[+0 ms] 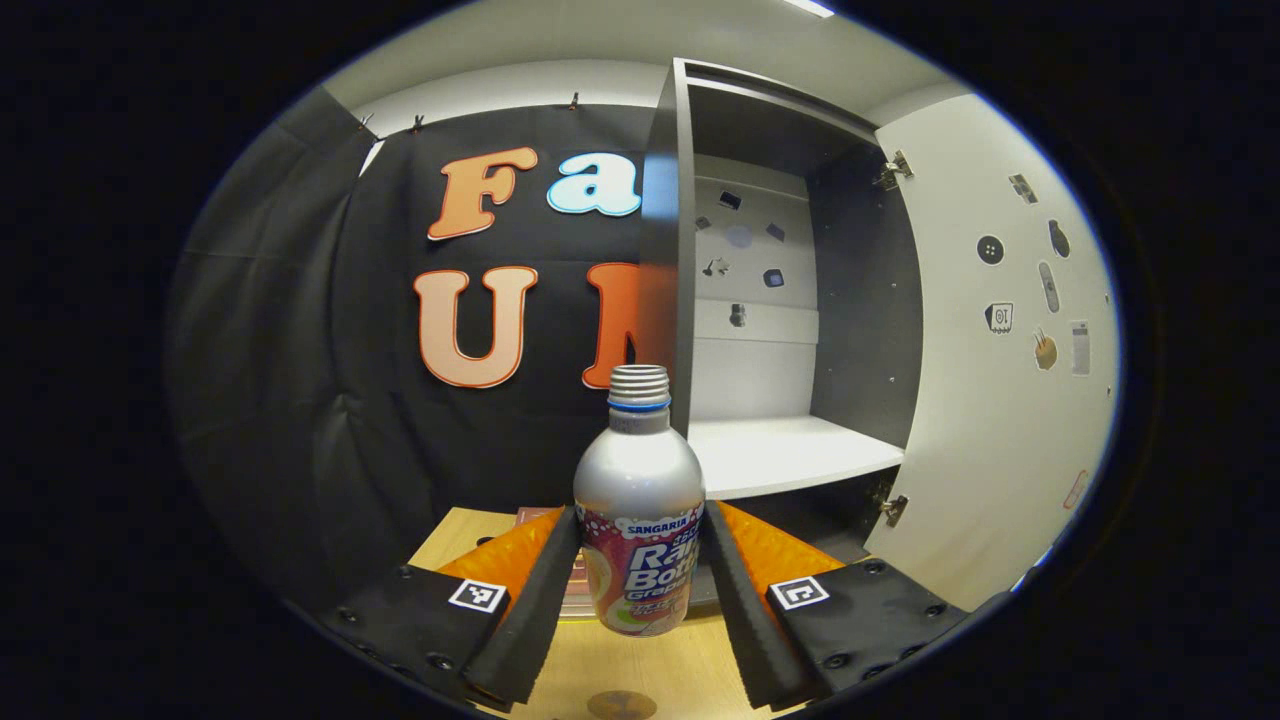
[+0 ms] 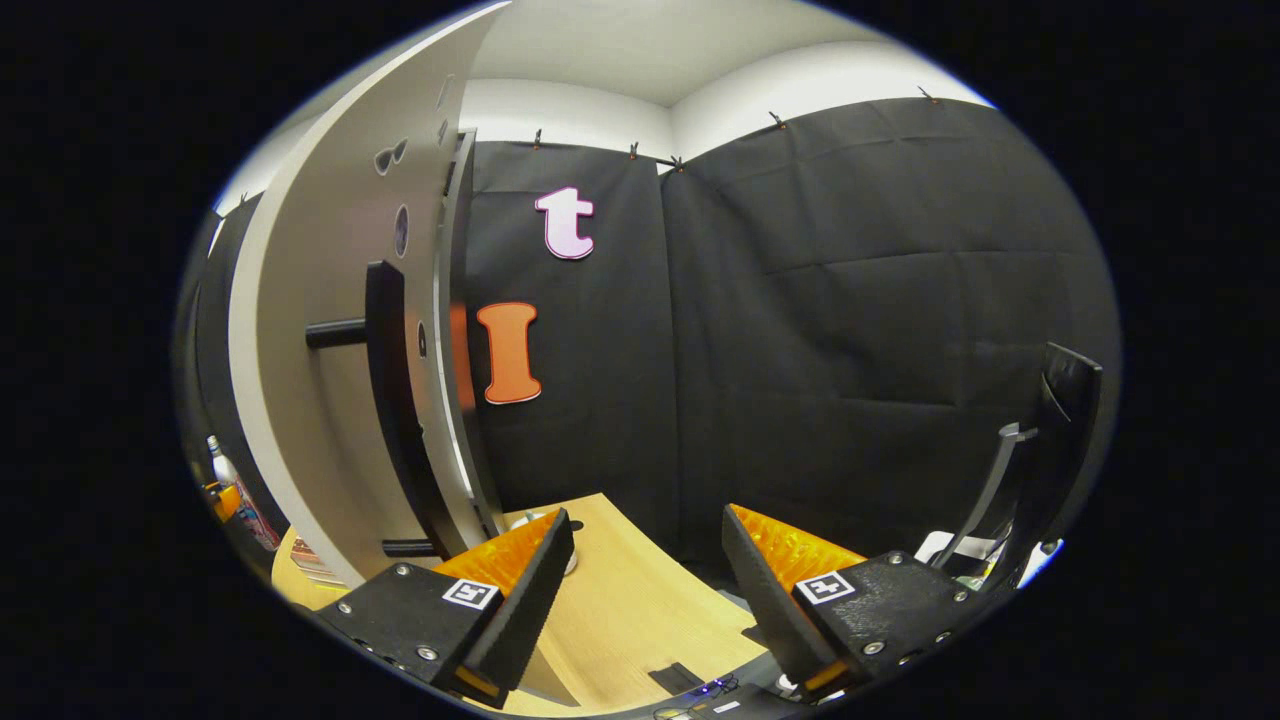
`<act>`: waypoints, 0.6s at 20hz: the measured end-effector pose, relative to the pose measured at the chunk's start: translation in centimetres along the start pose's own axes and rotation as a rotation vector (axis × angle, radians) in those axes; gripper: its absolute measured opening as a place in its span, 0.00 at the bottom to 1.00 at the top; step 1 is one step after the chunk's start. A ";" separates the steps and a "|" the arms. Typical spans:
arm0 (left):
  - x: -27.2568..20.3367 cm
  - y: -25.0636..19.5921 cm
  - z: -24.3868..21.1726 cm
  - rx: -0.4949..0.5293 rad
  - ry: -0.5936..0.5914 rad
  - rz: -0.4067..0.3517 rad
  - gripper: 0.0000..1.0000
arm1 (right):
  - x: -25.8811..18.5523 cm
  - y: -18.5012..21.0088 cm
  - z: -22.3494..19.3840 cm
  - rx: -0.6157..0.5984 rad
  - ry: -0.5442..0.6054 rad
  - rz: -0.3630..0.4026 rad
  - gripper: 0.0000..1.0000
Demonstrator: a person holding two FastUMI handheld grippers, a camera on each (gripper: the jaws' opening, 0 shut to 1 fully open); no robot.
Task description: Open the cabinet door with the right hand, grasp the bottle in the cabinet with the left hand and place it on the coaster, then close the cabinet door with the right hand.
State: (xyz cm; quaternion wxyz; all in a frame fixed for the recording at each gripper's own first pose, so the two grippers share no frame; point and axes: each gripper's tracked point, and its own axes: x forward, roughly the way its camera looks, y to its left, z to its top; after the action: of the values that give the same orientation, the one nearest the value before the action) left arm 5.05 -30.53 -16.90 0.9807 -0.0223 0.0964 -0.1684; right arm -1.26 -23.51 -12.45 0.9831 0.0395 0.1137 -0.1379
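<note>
A silver bottle (image 1: 640,500) with a pink and white label and a bare threaded neck stands upright between the fingers of my left gripper (image 1: 640,515), which is shut on its lower body. It is out in front of the open cabinet (image 1: 780,300), just left of the white shelf (image 1: 790,455). A brown round disc (image 1: 620,705), maybe the coaster, lies on the wooden table (image 1: 690,670) below. My right gripper (image 2: 648,520) is open and holds nothing, right of the swung-out white door (image 2: 300,350) and its black bar handle (image 2: 385,390). The bottle (image 2: 222,468) peeks past the door's left edge.
The open door (image 1: 1000,380) with stickers stands to the right in the left gripper view. A reddish flat stack (image 1: 540,516) lies on the table behind the left fingers. A black chair (image 2: 1060,430) stands at the right, and small items (image 2: 700,690) lie on the table's near edge.
</note>
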 end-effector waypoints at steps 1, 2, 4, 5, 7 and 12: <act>-0.5 0.6 -0.8 0.017 0.002 0.010 0.80 | -0.1 0.1 -0.1 0.001 0.003 -0.002 0.93; -0.9 1.1 -1.7 0.029 0.006 0.016 0.80 | -0.2 0.1 -0.1 0.002 0.005 -0.005 0.93; -1.7 1.6 -3.7 0.036 0.017 0.014 0.80 | -0.6 -0.2 -0.3 0.003 0.010 -0.016 0.93; -2.0 1.8 -4.7 0.036 0.023 0.016 0.80 | -0.8 -0.2 -0.3 0.004 0.011 -0.020 0.93; -2.7 2.1 -6.6 0.028 0.031 0.015 0.81 | -1.0 -0.2 -0.3 0.007 0.016 -0.027 0.93; -3.5 2.1 -11.0 -0.005 0.028 -0.001 0.81 | -1.9 0.0 -0.9 -0.003 0.034 -0.040 0.93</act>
State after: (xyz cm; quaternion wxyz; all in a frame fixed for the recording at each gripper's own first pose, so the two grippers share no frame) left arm 0.33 -27.52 -27.17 0.9792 -0.0224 0.1106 -0.1687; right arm -3.20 -22.91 -12.88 0.9781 0.0383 0.1314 -0.1567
